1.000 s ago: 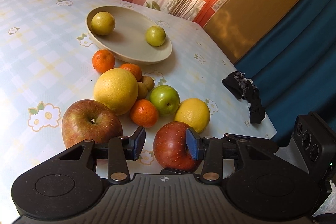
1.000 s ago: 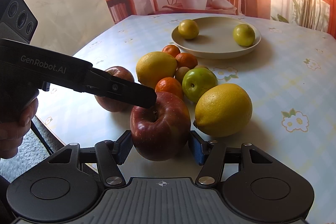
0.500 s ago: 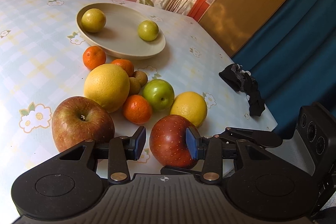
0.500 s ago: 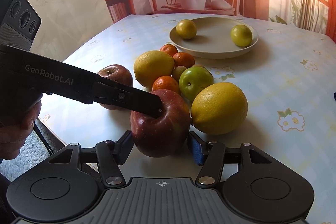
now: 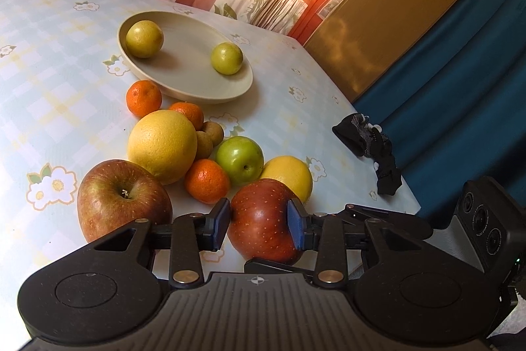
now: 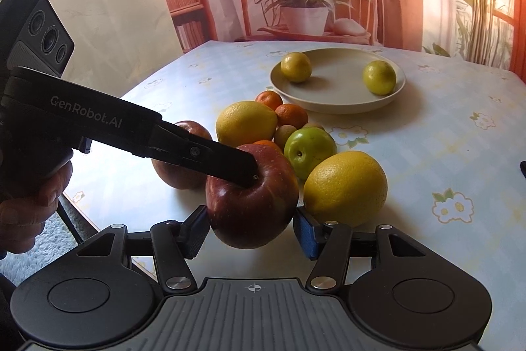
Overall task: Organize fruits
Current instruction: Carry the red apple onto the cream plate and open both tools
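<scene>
A dark red apple [image 5: 263, 221] sits between the pads of my left gripper [image 5: 259, 221], which is shut on it and holds it just off the table. In the right wrist view the same apple [image 6: 251, 206] is in front of my right gripper [image 6: 251, 231], whose jaws stand open on either side without touching. The left gripper's fingers [image 6: 227, 165] reach onto the apple's top. A beige plate [image 5: 197, 81] holds two yellow-green fruits. A second apple [image 5: 123, 198], grapefruit [image 5: 162, 145], green apple [image 5: 240, 158], lemon [image 6: 345, 186] and mandarins [image 5: 207, 181] lie clustered.
A black cloth [image 5: 371, 143] lies near the table's right edge. The table's near edge [image 6: 95, 222] runs just left of the held apple. A potted plant [image 6: 304, 12] and a chair stand behind the far edge.
The left gripper has closed its pads onto the red apple and lifted it slightly. The right gripper's jaws have spread a little wider around it.
</scene>
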`<control>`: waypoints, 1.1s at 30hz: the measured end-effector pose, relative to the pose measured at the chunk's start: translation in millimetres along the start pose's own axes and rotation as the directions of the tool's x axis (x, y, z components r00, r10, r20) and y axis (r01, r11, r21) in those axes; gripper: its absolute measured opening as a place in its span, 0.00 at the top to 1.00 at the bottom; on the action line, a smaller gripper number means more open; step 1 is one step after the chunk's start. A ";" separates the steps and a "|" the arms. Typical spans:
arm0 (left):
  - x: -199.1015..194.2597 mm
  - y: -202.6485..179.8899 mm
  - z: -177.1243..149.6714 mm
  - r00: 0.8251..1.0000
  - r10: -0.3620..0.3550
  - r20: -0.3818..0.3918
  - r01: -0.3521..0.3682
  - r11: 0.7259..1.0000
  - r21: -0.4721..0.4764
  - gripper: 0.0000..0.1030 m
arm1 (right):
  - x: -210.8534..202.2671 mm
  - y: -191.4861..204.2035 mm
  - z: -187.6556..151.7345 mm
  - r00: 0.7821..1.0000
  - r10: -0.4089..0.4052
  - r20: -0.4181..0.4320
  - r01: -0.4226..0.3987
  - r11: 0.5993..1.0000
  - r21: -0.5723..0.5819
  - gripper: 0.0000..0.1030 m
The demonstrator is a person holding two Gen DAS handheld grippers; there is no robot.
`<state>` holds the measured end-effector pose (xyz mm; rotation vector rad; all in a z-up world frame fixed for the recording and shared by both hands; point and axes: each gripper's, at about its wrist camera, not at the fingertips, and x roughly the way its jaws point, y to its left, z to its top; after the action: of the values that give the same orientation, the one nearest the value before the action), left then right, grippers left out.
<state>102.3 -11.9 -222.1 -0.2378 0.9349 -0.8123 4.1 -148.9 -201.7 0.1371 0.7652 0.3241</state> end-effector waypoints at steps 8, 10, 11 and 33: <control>-11.2 -7.3 28.1 0.999 0.004 0.047 -0.005 0.999 0.038 0.62 | -4.1 -5.1 30.2 0.998 0.024 0.055 -0.023 1.000 -0.014 0.50; -12.1 -8.4 38.2 0.998 0.001 0.059 -0.004 0.999 0.045 0.62 | -3.9 -8.1 41.7 0.997 0.025 0.070 -0.024 0.999 -0.024 0.50; -12.1 -8.9 43.2 0.998 0.001 0.065 -0.004 0.999 0.050 0.62 | -3.4 -9.3 47.6 0.997 0.023 0.078 -0.020 0.999 -0.034 0.50; 51.5 27.8 162.5 0.992 0.042 0.117 -0.046 0.998 0.035 0.62 | 88.4 -95.2 174.6 0.997 0.028 0.078 -0.016 0.989 -0.148 0.50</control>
<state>262.1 -54.1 -172.0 -0.2285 0.8120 -0.7669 208.4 -209.6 -157.6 0.0188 0.6583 0.3928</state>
